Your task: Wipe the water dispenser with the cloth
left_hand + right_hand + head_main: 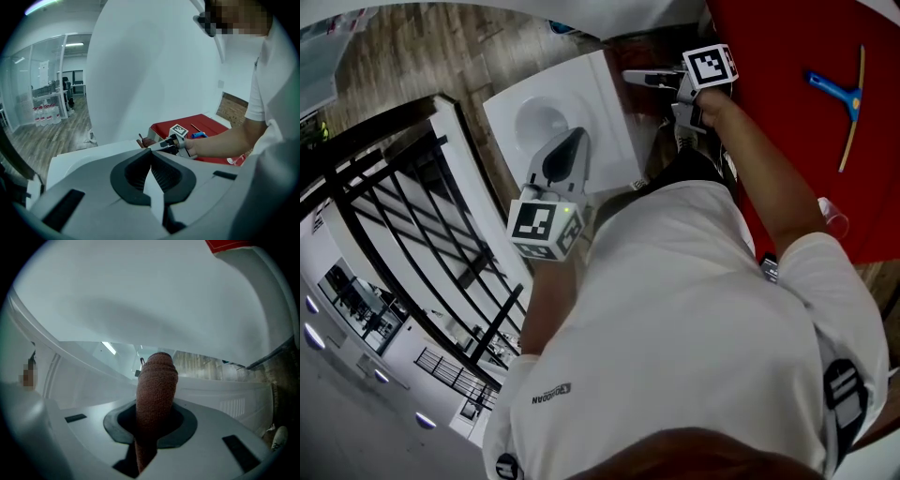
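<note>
1. The white dispenser [602,101] stands on a wood floor. The head view looks down on its flat top, which has a round recess toward the left.
2. A red table [787,56] stands just beside the dispenser's right side.
3. The left gripper [578,134] is over the near part of the dispenser's top, tips aimed at the recess. Its own view shows the jaws closed tip to tip with nothing between them. I cannot tell whether it touches the top.
4. The right gripper [630,75] reaches from over the table, jaws pointing left at the dispenser's right edge. They are clamped on the cloth.
5. The cloth [156,394] is rust-brown and bunched into a thick roll. Its long axis runs along the jaws, and its rounded free end sticks out past the tips, away from the hand. In the left gripper view that end sits at the dispenser's far edge.
6. A blue-handled squeegee [847,101] lies on the table, well apart from both grippers.
</note>
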